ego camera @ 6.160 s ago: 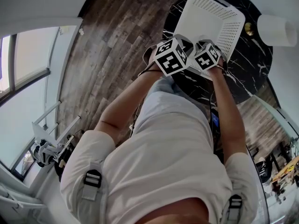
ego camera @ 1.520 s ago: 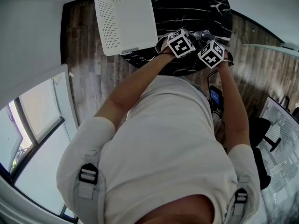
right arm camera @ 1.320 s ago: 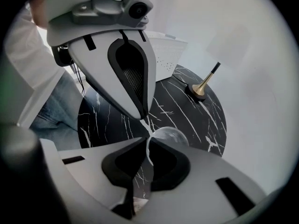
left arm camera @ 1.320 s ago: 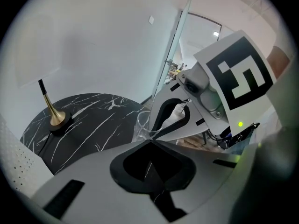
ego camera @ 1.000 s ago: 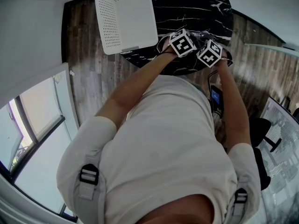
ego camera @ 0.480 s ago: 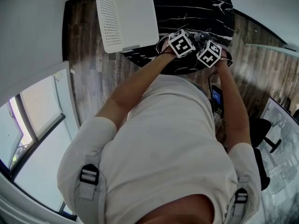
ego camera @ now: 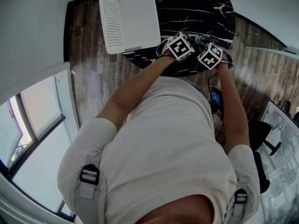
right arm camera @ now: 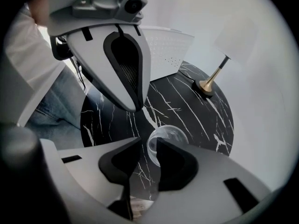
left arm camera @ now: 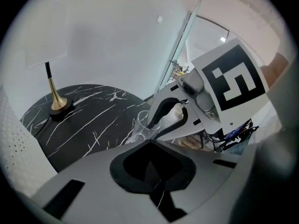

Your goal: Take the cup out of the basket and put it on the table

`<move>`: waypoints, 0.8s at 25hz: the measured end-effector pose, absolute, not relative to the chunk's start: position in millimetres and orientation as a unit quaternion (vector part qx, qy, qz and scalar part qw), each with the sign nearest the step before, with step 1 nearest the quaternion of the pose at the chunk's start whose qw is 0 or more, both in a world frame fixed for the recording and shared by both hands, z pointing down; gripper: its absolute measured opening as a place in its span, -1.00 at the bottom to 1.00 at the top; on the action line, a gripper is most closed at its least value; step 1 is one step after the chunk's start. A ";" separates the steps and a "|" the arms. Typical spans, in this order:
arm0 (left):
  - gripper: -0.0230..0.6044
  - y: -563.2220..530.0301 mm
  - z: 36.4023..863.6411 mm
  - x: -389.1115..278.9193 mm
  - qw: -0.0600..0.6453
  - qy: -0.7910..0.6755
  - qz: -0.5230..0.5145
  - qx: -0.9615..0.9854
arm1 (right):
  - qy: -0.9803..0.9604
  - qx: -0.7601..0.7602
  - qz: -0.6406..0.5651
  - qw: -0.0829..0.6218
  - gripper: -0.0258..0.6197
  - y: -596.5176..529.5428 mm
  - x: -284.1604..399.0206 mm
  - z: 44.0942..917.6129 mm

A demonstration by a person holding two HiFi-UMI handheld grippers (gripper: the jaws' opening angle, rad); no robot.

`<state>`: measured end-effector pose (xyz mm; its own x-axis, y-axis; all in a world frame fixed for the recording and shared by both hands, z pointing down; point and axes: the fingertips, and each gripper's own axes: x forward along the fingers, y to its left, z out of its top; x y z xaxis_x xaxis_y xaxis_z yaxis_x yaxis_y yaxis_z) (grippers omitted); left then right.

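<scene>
Clear glass cup is upright, mouth up, on the black marble table. It is in the near right part of the top, outside the white perforated basket, which sits well apart at the far left. The cup's foot is hidden in both gripper views, but it appears to rest on the marble. Right gripper hangs directly over the cup, pointing down, jaws apart. The cup's left wall lies in the gap, with one pad outside the wall and the other over the open mouth. The gap looks wider than the glass and no pinch is visible, so I read it as unclamped. Judgement: a rim hold suits a clear cup, since one pad drops inside the mouth and the cup stays upright. Spread jaws over a standing cup suggest the placing step is all but done. Left gripper sits just left of the right one, jaws together with nothing between them. It has no part in the hold and is probably only parked alongside. Brass-footed table lamp stands at the far edge, well apart from the cup. Risk: the inner pad could catch the rim and tip the glass, so the exit should be straight up.
</scene>
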<state>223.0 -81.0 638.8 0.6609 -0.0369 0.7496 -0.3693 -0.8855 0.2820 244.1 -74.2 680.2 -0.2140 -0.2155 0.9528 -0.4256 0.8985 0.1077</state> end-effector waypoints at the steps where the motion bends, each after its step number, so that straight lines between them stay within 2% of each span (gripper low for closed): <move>1: -0.91 -77.9 638.7 220.7 0.219 -0.114 0.396 0.884 | -0.776 0.213 0.091 0.587 -0.66 -74.6 244.3 677.6; 7: -0.91 -69.9 588.5 220.4 0.249 -0.120 0.334 0.901 | -0.790 0.288 0.078 0.535 -0.63 -86.0 248.7 628.7; 12: -0.91 -71.2 511.5 206.5 0.232 -0.145 0.234 0.933 | -0.816 0.409 0.007 0.408 -0.64 -107.0 233.2 522.1; 14: -0.91 -77.1 477.3 191.3 0.218 -0.170 0.183 0.943 | -0.828 0.429 -0.013 0.360 -0.79 -106.7 217.4 481.9; 20: -0.91 -85.8 377.1 128.2 0.150 -0.259 0.056 0.953 | -0.878 0.441 0.022 0.185 -0.89 -96.7 163.7 382.8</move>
